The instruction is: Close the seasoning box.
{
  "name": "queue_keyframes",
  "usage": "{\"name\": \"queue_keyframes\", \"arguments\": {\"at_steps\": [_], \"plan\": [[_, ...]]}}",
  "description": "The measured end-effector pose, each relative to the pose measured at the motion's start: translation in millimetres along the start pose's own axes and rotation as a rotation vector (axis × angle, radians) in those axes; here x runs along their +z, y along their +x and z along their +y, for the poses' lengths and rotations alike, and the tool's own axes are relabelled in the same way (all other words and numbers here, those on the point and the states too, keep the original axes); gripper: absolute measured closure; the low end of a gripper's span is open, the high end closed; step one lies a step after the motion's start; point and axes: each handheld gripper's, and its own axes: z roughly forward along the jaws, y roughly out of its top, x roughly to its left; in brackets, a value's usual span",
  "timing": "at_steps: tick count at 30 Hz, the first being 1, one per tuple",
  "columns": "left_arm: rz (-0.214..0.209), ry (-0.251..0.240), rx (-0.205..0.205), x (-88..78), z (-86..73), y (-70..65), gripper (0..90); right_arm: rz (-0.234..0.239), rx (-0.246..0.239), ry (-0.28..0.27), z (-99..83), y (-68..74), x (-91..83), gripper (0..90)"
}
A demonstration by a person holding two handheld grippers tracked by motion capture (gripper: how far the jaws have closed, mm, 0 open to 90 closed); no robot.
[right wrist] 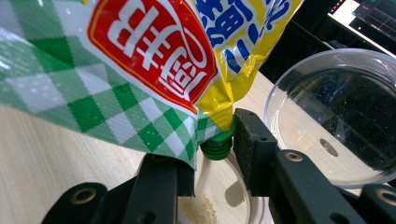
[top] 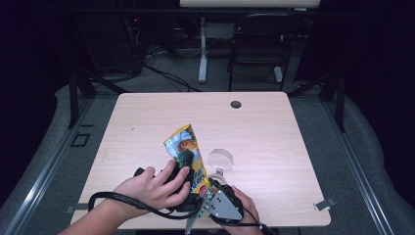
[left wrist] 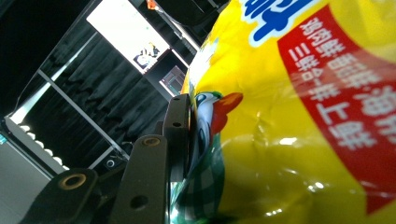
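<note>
A yellow spouted pouch (top: 183, 142) with a green checked bottom stands tilted above the table (top: 264, 132). My left gripper (top: 187, 160) is shut on its middle. In the left gripper view one black finger (left wrist: 180, 126) presses into the pouch (left wrist: 303, 116), and the other is hidden behind it. Lower right, my right gripper (top: 215, 190) meets the pouch's downward corner. In the right gripper view the pouch (right wrist: 154, 56) ends in a green cap (right wrist: 217, 147), which sits between the jaws of the right gripper (right wrist: 215, 156). The right pad touches the cap, and the pouch corner partly covers the left pad.
A clear round dish (top: 221, 159) lies on the table just right of the pouch, seen also as the dish (right wrist: 336, 121). Another shallow dish with pale granules (right wrist: 203, 210) sits under the cap. A cable hole (top: 236, 104) marks the far side. A chair (top: 259, 39) stands beyond the table.
</note>
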Motion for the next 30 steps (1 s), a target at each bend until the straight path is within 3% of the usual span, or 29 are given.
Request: {"name": "queue_keyframes", "arguments": {"at_steps": [11,12,15,30], "plan": [[-0.004,0.0,0.0,-0.7,0.2,0.5,68.9,0.003,0.007,0.0,0.0,-0.4,-0.7,70.0],[-0.013,-0.026,-0.029,0.9,0.4,-2.5,71.5,0.003,0.01,0.001,-0.2,-0.6,-0.5,70.0],[-0.028,-0.015,-0.021,0.7,0.6,-3.2,72.6,0.004,0.024,-0.004,-0.8,-0.8,-0.2,70.0],[-0.026,-0.029,-0.013,0.5,0.7,-4.5,73.1,0.006,0.018,0.008,-2.7,-0.5,1.5,70.1]]}}
